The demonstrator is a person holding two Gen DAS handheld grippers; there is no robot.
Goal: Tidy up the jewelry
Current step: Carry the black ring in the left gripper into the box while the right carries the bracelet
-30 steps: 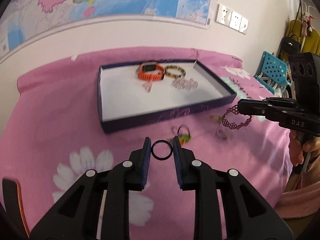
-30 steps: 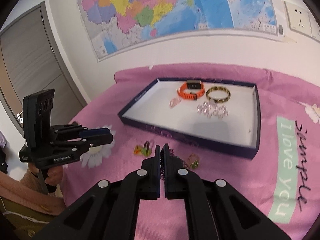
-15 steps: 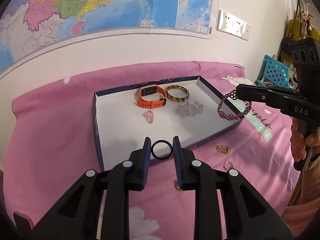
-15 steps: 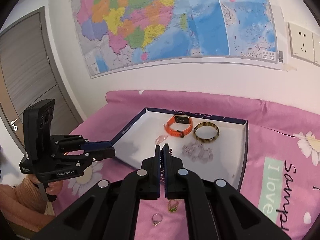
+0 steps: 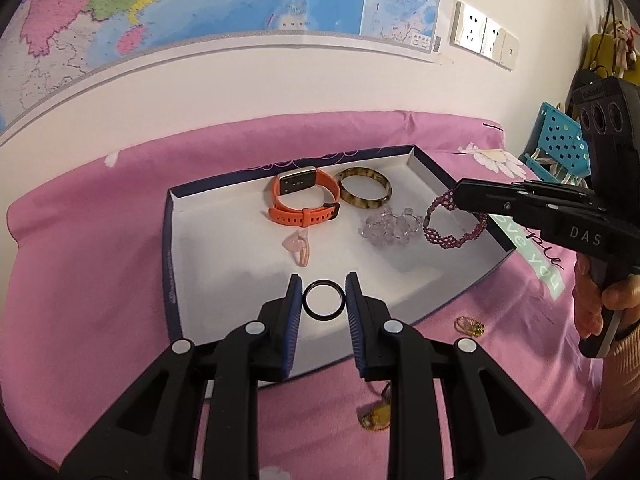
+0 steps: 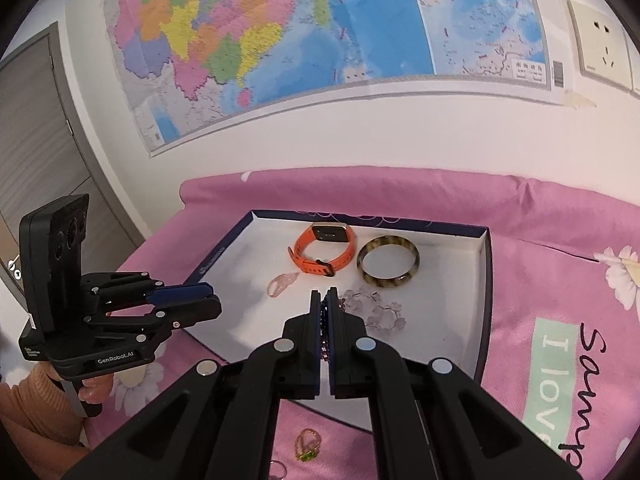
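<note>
1. Four pieces are already laid in the open box (image 5: 172,248): an orange watch band (image 5: 304,200), a mottled bangle (image 5: 364,194), a clear bead bracelet (image 5: 386,226) and a small pink clip (image 5: 298,246), all towards the far half of the white floor.
2. A black ring (image 5: 323,306) is pinched between the pads of the left hand-held gripper (image 5: 323,308), which is set narrow; the ring is held above the near part of the box and has not been put down.
3. A purple beaded bracelet (image 5: 452,224) is clamped in the fully closed right hand-held gripper (image 6: 325,308) and hangs over the right side of the box, beside the clear beads.
4. Left outside, on the pink flowered cloth (image 5: 80,272) near the front wall of the box, are a gold ring with a green stone (image 5: 470,325) and at least one further small piece, partly hidden.
5. The task is judged to be past halfway: two pieces await release, and the loose rings remain to be collected.
</note>
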